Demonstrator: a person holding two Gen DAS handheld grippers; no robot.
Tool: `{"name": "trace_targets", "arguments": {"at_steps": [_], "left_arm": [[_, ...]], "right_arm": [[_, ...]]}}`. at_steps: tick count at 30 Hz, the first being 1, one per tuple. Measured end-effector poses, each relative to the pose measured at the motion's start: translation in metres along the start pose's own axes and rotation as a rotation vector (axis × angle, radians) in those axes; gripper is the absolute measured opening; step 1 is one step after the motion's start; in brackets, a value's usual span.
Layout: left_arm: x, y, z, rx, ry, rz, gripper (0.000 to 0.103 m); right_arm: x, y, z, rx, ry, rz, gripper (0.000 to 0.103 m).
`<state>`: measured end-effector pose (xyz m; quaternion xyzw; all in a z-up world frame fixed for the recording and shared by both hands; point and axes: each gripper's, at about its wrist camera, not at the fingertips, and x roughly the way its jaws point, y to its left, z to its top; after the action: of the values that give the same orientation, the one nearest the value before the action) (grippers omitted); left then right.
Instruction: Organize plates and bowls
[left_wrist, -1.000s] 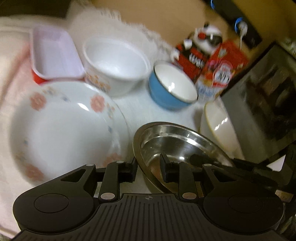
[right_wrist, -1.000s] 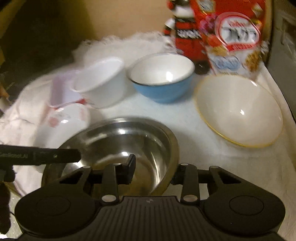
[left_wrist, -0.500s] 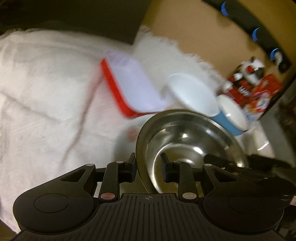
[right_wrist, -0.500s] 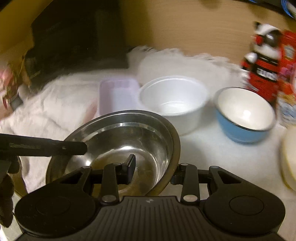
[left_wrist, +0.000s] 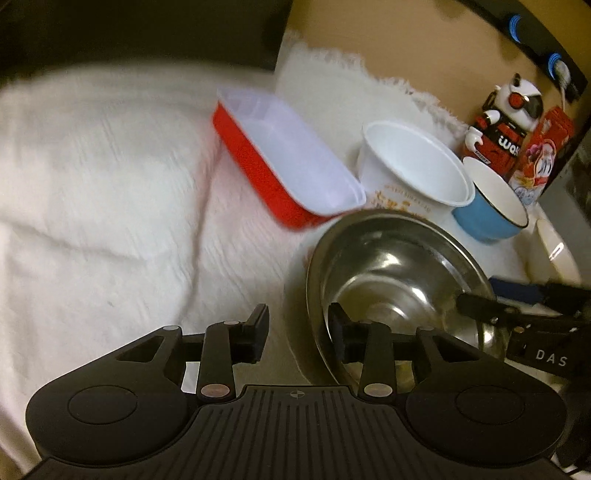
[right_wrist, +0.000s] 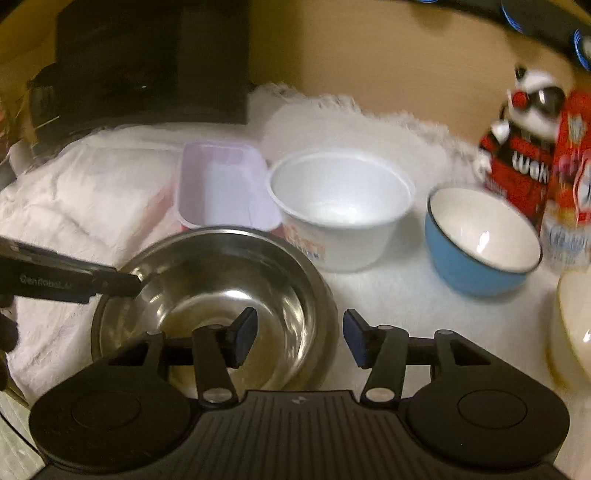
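Claws are both opening: my left gripper (left_wrist: 297, 328) and right gripper (right_wrist: 299, 334) are straddling opposite rims of the steel bowl (right_wrist: 221, 295), pads off it. It is sitting on white cloth (left_wrist: 110, 221) beside the red tray (left_wrist: 280, 173).

Bare white cloth (left_wrist: 103, 192) free at left, red tray (left_wrist: 280, 173), white bowl (left_wrist: 413, 173), blue bowl (left_wrist: 487, 206) crowding right
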<state>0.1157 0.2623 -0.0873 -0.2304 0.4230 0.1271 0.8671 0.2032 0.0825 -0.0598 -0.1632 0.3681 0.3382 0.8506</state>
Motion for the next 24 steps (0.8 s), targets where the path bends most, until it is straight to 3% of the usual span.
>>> {"name": "trace_targets", "arguments": {"at_steps": [3,6,9,11,15,17,24], "left_arm": [[0.009,0.007,0.004,-0.078,0.046,-0.071,0.036],[0.018,0.003,0.01,-0.078,0.066,-0.085,0.036],[0.021,-0.003,0.015,-0.075,0.087,-0.117,0.039],[0.021,-0.003,0.016,-0.076,0.097,-0.117,0.04],[0.024,-0.009,0.02,-0.089,0.122,-0.121,0.047],[0.028,-0.019,0.024,-0.09,0.147,-0.14,0.055],[0.045,-0.048,0.028,-0.019,0.161,-0.196,0.055]], "right_arm": [[0.012,-0.016,0.0,0.118,0.064,0.043,0.051],[0.029,-0.033,-0.002,0.253,0.121,0.077,0.052],[0.051,-0.045,-0.003,0.364,0.193,0.179,0.052],[0.056,-0.05,0.0,0.411,0.19,0.231,0.058],[0.058,-0.056,0.002,0.449,0.206,0.271,0.059],[0.054,-0.058,0.001,0.46,0.212,0.277,0.059],[0.034,-0.082,-0.007,0.443,0.191,0.165,0.059]]}}
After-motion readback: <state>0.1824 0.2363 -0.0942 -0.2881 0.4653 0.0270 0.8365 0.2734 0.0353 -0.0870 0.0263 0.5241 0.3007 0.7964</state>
